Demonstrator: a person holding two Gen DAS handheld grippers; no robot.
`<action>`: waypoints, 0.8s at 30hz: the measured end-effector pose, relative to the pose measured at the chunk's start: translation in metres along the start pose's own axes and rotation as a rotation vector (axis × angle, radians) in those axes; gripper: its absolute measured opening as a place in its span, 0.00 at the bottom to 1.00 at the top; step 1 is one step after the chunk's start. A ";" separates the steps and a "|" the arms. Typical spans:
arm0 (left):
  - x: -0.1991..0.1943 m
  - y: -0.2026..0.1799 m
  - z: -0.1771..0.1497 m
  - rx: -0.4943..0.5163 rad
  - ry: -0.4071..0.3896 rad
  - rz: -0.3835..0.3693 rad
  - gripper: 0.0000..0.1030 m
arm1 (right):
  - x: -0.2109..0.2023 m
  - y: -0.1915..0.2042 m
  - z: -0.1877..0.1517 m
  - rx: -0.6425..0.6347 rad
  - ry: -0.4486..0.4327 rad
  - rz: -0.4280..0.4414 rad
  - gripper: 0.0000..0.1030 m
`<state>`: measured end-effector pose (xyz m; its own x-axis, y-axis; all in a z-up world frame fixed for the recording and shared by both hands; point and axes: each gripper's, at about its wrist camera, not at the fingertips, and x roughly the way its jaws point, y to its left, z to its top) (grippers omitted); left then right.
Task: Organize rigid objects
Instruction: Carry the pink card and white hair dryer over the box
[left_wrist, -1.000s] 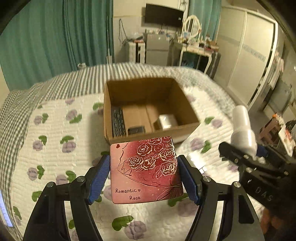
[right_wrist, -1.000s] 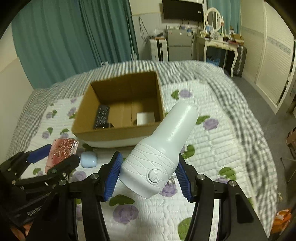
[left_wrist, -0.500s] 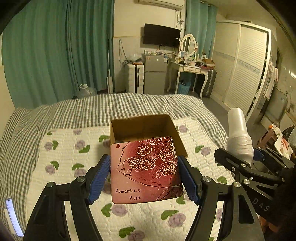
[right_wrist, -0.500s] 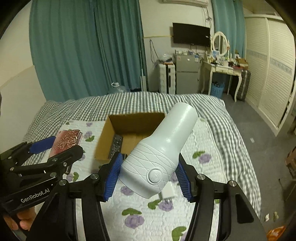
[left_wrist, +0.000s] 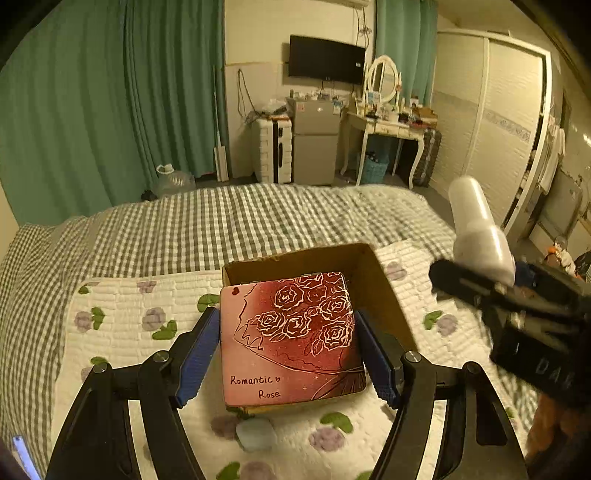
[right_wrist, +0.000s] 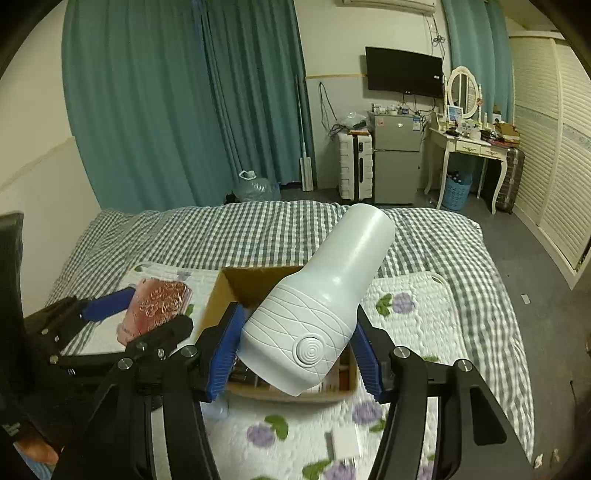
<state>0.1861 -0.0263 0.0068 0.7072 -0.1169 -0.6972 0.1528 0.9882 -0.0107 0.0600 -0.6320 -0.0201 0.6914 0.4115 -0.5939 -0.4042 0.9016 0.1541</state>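
My left gripper (left_wrist: 291, 354) is shut on a pink and red tin (left_wrist: 291, 339) printed with gold roses and "Romantic Rose", held above the open cardboard box (left_wrist: 384, 291) on the bed. My right gripper (right_wrist: 295, 350) is shut on a white bottle-shaped device (right_wrist: 325, 306) with a round button, held over the same box (right_wrist: 218, 299). The tin (right_wrist: 159, 306) and the left gripper (right_wrist: 122, 325) show at the left of the right wrist view. The white device (left_wrist: 476, 232) and the right gripper (left_wrist: 517, 306) show at the right of the left wrist view. Most of the box's inside is hidden.
The box sits on a white quilt (left_wrist: 122, 325) with purple flowers over a grey checked bedspread (right_wrist: 258, 229). A small pale blue object (left_wrist: 255, 434) lies on the quilt in front of the box. Beyond the bed stand a fridge (right_wrist: 397, 158), a dressing table (right_wrist: 469, 147) and teal curtains.
Both grippers have risen and drawn back from the box with their loads still held. The box now looks smaller and lies mostly hidden behind the tin and the white device.
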 end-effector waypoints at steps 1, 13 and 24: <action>0.012 0.001 0.000 0.004 0.014 0.003 0.71 | 0.012 -0.002 0.003 -0.001 0.008 -0.001 0.55; 0.116 0.000 -0.008 0.048 0.131 0.015 0.71 | 0.133 -0.022 -0.002 0.021 0.128 0.044 0.55; 0.150 -0.005 -0.023 0.050 0.175 0.022 0.72 | 0.172 -0.024 -0.020 -0.012 0.149 -0.007 0.55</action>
<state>0.2751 -0.0463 -0.1142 0.5801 -0.0723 -0.8113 0.1763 0.9836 0.0383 0.1767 -0.5853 -0.1417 0.5979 0.3800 -0.7058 -0.4075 0.9023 0.1405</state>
